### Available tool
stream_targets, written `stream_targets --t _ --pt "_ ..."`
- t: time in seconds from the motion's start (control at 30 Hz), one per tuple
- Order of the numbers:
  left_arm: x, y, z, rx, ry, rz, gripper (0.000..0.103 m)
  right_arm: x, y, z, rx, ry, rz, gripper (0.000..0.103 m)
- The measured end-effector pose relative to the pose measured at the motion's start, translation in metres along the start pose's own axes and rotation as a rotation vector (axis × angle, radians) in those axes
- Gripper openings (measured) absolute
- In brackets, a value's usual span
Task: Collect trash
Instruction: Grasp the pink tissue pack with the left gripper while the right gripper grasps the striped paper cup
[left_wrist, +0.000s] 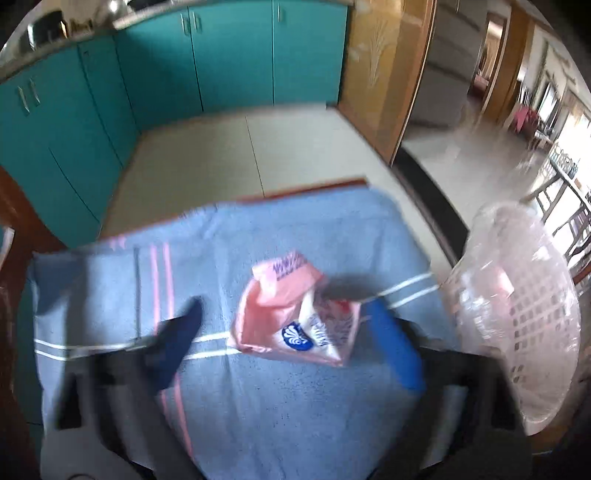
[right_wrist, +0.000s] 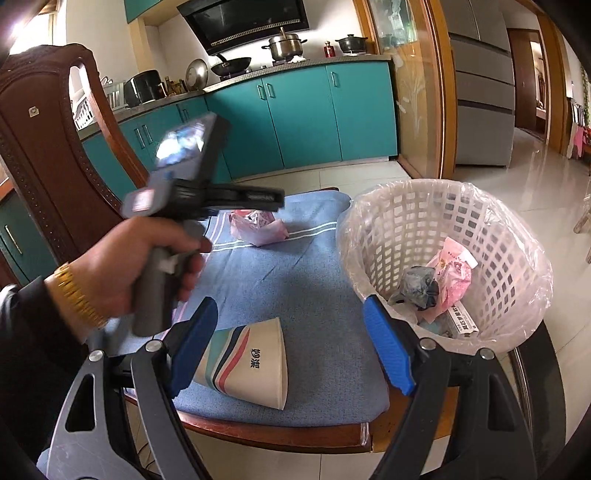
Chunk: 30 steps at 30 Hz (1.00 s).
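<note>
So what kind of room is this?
A home kitchen, most likely: teal cabinets run under a counter, a steel pot and a wok sit on the stove, and a range hood hangs above.

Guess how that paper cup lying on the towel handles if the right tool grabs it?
The paper cup lies on its side, so a nudge would probably roll it in an arc. Thin-walled and apparently empty: likely light, and it may crush between the right tool fingers.

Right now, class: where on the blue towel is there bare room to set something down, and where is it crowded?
Free: the towel stretch between the pink wrapper and the tipped paper cup, bordered on the right by the lined basket. Crowded: the near edge, where the cup lies between the open right gripper fingers, and the far end around the wrapper.
</note>
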<state>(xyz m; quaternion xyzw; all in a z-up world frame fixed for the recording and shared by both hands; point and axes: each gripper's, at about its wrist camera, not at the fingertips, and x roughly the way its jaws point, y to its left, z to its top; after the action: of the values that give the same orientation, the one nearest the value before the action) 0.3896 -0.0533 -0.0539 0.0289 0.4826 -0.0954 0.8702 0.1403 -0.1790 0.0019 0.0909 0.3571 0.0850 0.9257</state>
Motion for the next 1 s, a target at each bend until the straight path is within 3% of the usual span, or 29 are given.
stream_targets --t 0.13,0.27,0.43,0.5,0.7,0.83,0.93,1.0 --pt "-0.019 0.02 -0.012 -0.093 -0.042 -0.049 0.039 0.002 0.002 -0.001 -0.007 0.01 0.006 0.079" --pt "-0.09 0.04 -0.044 -0.134 -0.214 -0.037 0.038 0.007 0.009 -0.005 -0.01 0.039 0.016 0.081" --pt "-0.192 0.053 -0.116 -0.182 -0.452 0.033 0.039 0.019 0.033 -0.016 -0.072 0.073 0.011 0.086" --pt "-0.216 0.054 -0.145 -0.204 -0.497 0.044 0.039 0.026 0.042 -0.02 -0.095 0.092 0.005 0.087" --pt "-0.238 0.058 -0.191 -0.234 -0.526 0.053 0.039 0.054 0.061 -0.032 -0.109 0.173 -0.034 0.088" --pt "-0.233 0.064 -0.194 -0.238 -0.493 0.04 0.039 0.076 0.065 -0.038 -0.121 0.23 -0.089 0.088" --pt "-0.231 0.068 -0.198 -0.235 -0.49 0.034 0.039 0.084 0.06 -0.043 -0.072 0.268 -0.059 0.086" --pt "-0.232 0.068 -0.2 -0.23 -0.497 0.04 0.039 0.077 0.061 -0.042 -0.084 0.243 -0.05 0.085"
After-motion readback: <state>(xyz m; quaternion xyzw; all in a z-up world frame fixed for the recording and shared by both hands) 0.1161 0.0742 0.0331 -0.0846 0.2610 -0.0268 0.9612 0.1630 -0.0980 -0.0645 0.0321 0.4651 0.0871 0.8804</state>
